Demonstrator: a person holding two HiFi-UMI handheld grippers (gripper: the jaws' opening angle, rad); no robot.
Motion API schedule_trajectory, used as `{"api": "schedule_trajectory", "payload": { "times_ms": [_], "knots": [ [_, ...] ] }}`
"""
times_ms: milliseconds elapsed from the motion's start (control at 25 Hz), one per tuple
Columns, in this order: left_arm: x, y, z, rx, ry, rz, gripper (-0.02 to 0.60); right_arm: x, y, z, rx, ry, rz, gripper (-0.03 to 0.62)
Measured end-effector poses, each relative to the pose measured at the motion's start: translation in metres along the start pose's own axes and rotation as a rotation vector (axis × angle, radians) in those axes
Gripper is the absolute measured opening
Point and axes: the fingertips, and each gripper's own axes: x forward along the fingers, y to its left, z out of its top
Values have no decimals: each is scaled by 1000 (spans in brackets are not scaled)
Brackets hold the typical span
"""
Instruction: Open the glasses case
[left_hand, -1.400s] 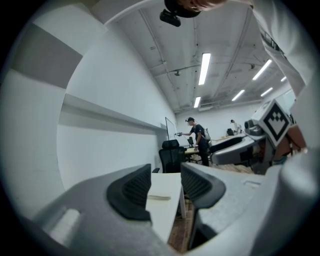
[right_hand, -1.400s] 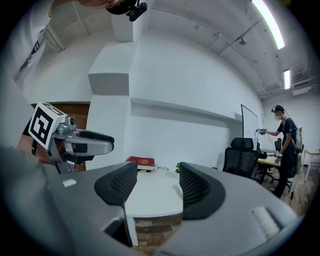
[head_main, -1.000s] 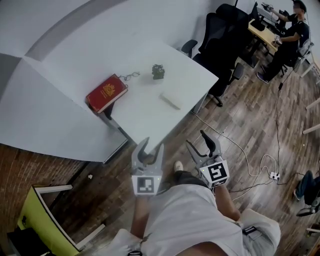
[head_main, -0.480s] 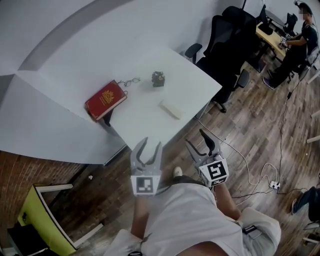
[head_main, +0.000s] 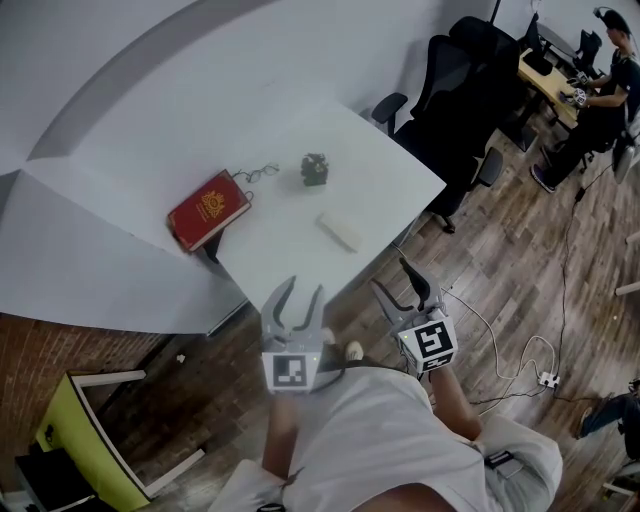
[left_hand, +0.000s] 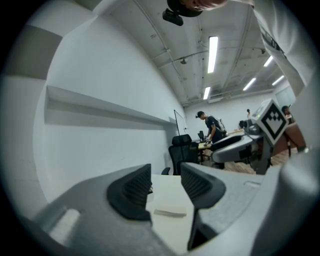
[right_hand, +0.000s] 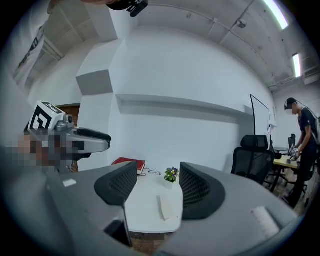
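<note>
While both grippers are held over the floor (head_main: 520, 260), just short of the table's (head_main: 385, 165) near corner, nothing is gripped.

Grippers
- The left gripper (head_main: 304, 296) is held with jaws apart and empty. In its own view the case is framed in the gap, well beyond the pads and untouched.
- The right gripper (head_main: 396, 286) is likewise held with jaws apart and empty. The case and the plant are seen through its gap, well off.

Items on the white table
- The case (head_main: 340, 231) — white, oblong, closed — is laid flat near the table's near edge. It is the item nearest the grippers and lies apart from the rest.
- The plant (head_main: 315, 169), small and potted, is set beyond the case.
- The glasses (head_main: 256, 174), dark-framed, are laid just beside the book's far corner.
- The book (head_main: 208, 210), red with a gold emblem on its cover, is placed at the table's left edge.

Surroundings
- Black chairs (head_main: 455, 90) are grouped past the table's right side.
- A person (head_main: 603, 100) is seen at a desk (head_main: 545, 72) at upper right.
- Cables (head_main: 500, 340) are trailed across the wood floor.
</note>
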Motion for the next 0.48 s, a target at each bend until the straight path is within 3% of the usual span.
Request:
{"api": "schedule_trajectory", "payload": {
  "times_ms": [480],
  "knots": [
    [54, 5, -5, -6, 0, -51, 185, 25, -34, -12, 11, 25, -37, 267]
  ]
}}
